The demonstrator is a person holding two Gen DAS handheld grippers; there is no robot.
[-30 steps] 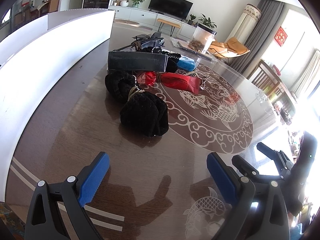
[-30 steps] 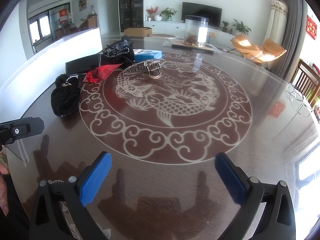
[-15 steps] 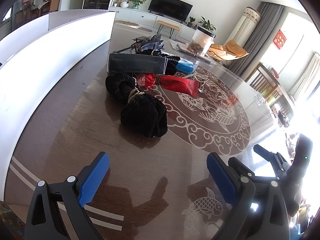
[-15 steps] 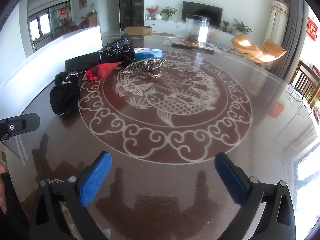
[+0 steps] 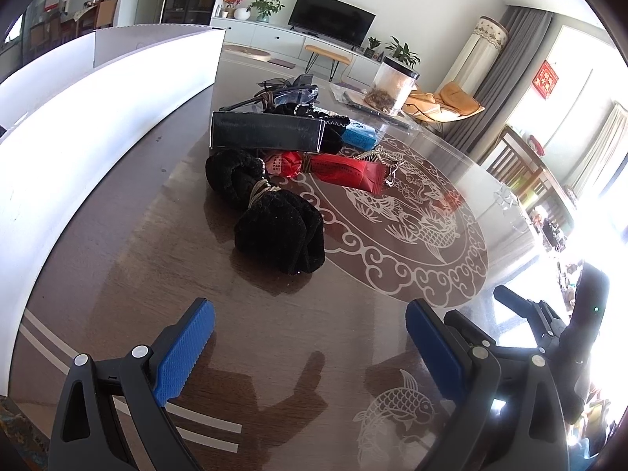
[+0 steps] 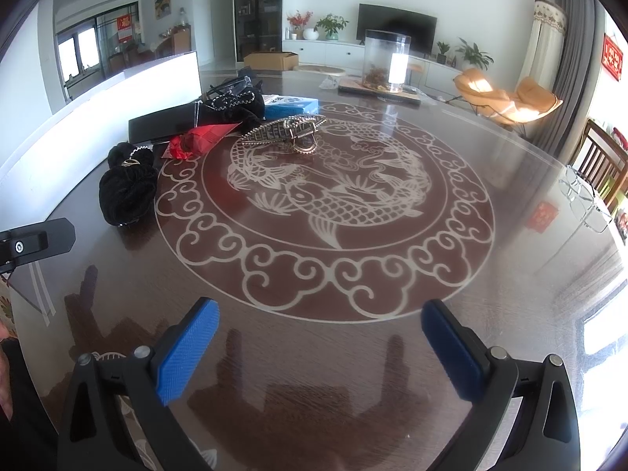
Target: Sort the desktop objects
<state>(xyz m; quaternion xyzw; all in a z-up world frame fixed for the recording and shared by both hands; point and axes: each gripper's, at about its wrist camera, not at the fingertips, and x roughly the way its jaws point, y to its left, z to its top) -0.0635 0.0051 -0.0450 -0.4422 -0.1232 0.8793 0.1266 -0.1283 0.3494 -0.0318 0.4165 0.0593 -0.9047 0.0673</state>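
Currently the left gripper hovers low over the round dark wood-grain table with a pale fish-and-cloud inlay, its blue-padded jaws spread wide and empty. The right gripper hangs likewise — jaws wide apart, nothing between them.

Items to sort lie in a cluster on the far left part of the table, beside a long white box wall:
- Black fuzzy fabric bundle tied with pale cord, nearest the left gripper, ahead of its fingers and apart from them.
- Red foil packet, just behind the bundle.
- Long black rectangular box, behind the packet.
- Blue flat carton, farther back.
- Metallic gold-toned hair claw clip — resting on the inlay, right of the red packet.

A clear cylindrical jar stands at the table's far edge.
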